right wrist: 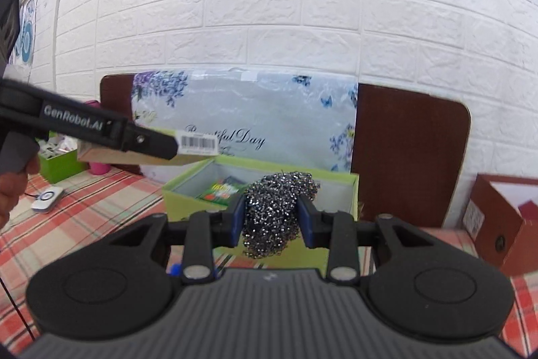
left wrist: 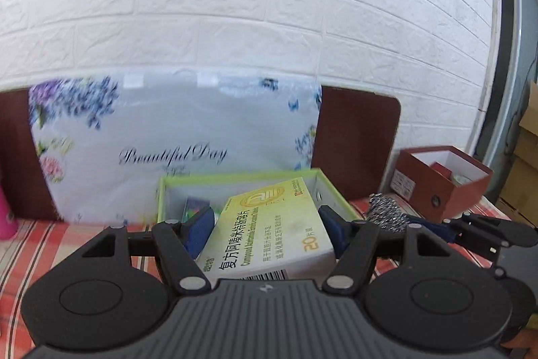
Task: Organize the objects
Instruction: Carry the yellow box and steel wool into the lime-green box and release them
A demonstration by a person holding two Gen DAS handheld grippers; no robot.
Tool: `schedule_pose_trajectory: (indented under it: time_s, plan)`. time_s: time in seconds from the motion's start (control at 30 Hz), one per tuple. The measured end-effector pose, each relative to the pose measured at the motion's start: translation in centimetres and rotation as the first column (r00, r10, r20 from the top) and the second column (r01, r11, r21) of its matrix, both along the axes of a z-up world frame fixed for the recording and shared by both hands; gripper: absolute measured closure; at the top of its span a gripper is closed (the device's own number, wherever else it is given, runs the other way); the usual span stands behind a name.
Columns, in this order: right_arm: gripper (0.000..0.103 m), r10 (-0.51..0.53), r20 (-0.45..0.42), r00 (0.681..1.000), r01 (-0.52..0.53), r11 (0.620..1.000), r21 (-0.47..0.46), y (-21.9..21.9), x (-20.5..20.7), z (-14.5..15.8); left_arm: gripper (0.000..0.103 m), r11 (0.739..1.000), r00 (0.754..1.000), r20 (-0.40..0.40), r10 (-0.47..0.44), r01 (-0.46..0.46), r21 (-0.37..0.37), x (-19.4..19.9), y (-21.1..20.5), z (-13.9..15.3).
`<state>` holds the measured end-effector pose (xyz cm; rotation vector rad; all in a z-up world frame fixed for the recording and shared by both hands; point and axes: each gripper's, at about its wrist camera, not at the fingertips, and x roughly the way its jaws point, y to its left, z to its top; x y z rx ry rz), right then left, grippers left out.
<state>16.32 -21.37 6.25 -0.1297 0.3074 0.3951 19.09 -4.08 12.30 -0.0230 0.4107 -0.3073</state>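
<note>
Left wrist: fingers (left wrist: 201,229) clamp medicine box (left wrist: 269,231); right fingers (right wrist: 235,221) pinch steel scourer (right wrist: 274,211)

A floral bag (left wrist: 175,137) leans against a white brick wall (left wrist: 235,5), fronting a brown headboard (right wrist: 410,157), above a plaid cloth (right wrist: 101,201).

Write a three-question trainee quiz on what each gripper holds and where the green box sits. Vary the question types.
1. True or false: the left gripper is shut on the yellow medicine box.
2. Multiple choice: the right gripper holds A) a sponge B) a steel wool scrubber C) a cup.
3. Fill in: the open green box stands on the plaid cloth, in front of the floral ____.

Key: 1 true; 2 B; 3 bag.
</note>
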Motion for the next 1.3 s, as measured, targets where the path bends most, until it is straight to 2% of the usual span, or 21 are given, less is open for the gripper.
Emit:
schedule_pose_trajectory:
  time_s: [0.3,0.37,0.4,0.43,0.53,0.57,0.63,0.7,0.83,0.97,1.07,1.3]
  plan:
    - [0.068,-0.009,0.036,0.999,0.011,0.997,-0.072,1.0,10.3,-2.8,0.032,0.996,0.999,-0.02,0.043,-0.045,-0.073,9.7,-3.5,-2.4]
    - [0.06,-0.011,0.045,0.999,0.016,0.994,-0.109,1.4,12.0,-3.9,0.032,0.996,0.998,-0.024,0.057,-0.059,-0.068,11.2,-3.7,-3.6]
    - [0.055,-0.017,0.033,0.999,0.021,0.992,-0.128,1.6,12.9,-4.6,0.027,0.996,0.997,-0.035,0.068,-0.07,-0.058,11.9,-3.8,-4.3]
    - [0.044,-0.031,0.015,0.999,0.032,0.989,-0.142,1.7,13.5,-5.4,0.024,0.996,0.996,-0.059,0.073,-0.075,-0.041,12.5,-3.8,-5.0]
    - [0.033,-0.053,-0.027,0.998,0.049,0.99,-0.129,1.2,14.1,-7.1,0.021,0.996,0.989,-0.12,0.082,-0.085,-0.019,13.2,-3.0,-6.9]
    - [0.024,-0.053,-0.029,0.998,0.049,0.991,-0.121,1.0,13.9,-7.5,0.021,0.996,0.988,-0.13,0.08,-0.084,-0.022,13.2,-2.6,-7.3]
    - [0.016,-0.062,-0.024,0.998,0.058,0.991,-0.121,0.7,13.5,-7.9,0.021,0.995,0.985,-0.144,0.089,-0.095,-0.033,13.0,-1.9,-7.7]
    - [0.014,-0.068,-0.027,0.997,0.064,0.99,-0.122,0.7,13.0,-7.9,0.021,0.994,0.984,-0.153,0.092,-0.099,-0.037,12.8,-1.5,-7.5]
    - [0.001,-0.075,-0.019,0.997,0.073,0.993,-0.089,0.5,11.7,-6.0,0.021,0.994,0.982,-0.157,0.1,-0.106,-0.029,11.3,-1.6,-6.4]
    - [0.0,-0.067,0.016,0.998,0.068,0.995,-0.073,0.4,9.0,-3.5,0.019,0.993,0.983,-0.151,0.109,-0.115,-0.03,8.4,-1.0,-4.9]
    - [0.0,-0.06,0.021,0.998,0.061,0.997,-0.049,-0.1,6.5,-2.2,0.019,0.991,0.977,-0.168,0.13,-0.132,0.001,5.8,-0.4,-3.9]
    - [0.0,-0.081,-0.006,0.997,0.081,0.996,0.02,-1.8,0.2,-1.1,0.016,0.989,0.979,-0.145,0.145,-0.142,0.03,-1.3,0.1,-3.0]
